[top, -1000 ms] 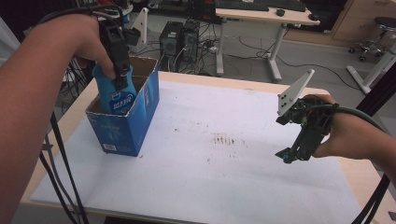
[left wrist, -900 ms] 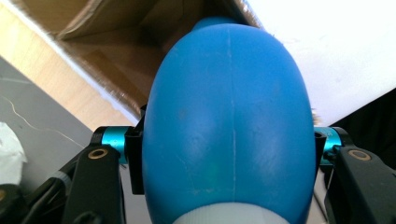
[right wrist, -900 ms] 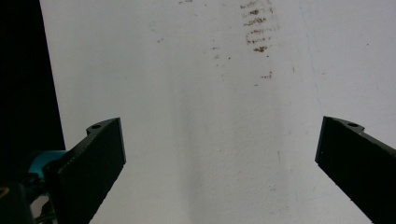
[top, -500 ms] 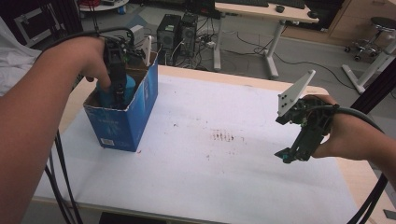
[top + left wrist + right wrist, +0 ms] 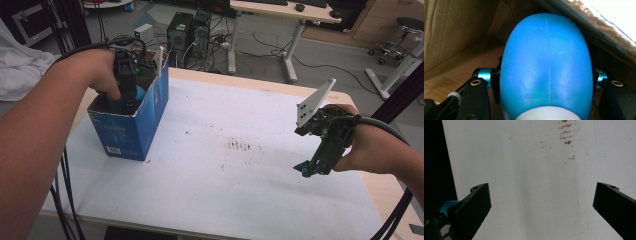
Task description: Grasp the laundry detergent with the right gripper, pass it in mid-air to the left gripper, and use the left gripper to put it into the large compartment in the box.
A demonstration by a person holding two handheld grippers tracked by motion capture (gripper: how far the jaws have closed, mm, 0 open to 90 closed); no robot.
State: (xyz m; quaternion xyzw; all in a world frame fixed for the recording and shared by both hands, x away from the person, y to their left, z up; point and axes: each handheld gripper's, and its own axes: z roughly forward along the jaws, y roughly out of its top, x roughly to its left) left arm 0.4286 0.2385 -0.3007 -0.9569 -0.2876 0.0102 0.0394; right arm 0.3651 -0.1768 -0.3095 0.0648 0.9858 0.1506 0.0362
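Note:
My left gripper (image 5: 128, 102) reaches down into an open blue cardboard box (image 5: 131, 131) at the table's left side. It is shut on a smooth blue rounded object (image 5: 546, 67), egg-shaped with a white end; a bit of it peeks out as the blue object (image 5: 138, 92) in the high view. Brown cardboard walls surround it in the left gripper view. My right gripper (image 5: 306, 170) hangs over the right side of the white table (image 5: 240, 190), jaws wide open and bare, as the right gripper (image 5: 541, 205) view confirms.
A brown stain (image 5: 241, 145) marks the middle of the white tabletop. Cables trail off the table's left edge. Desks, computer towers (image 5: 190, 30) and a stool stand on the floor beyond the far edge.
The left gripper has sunk deeper into the box with the blue object. The box has shifted slightly. The right gripper has stayed put.

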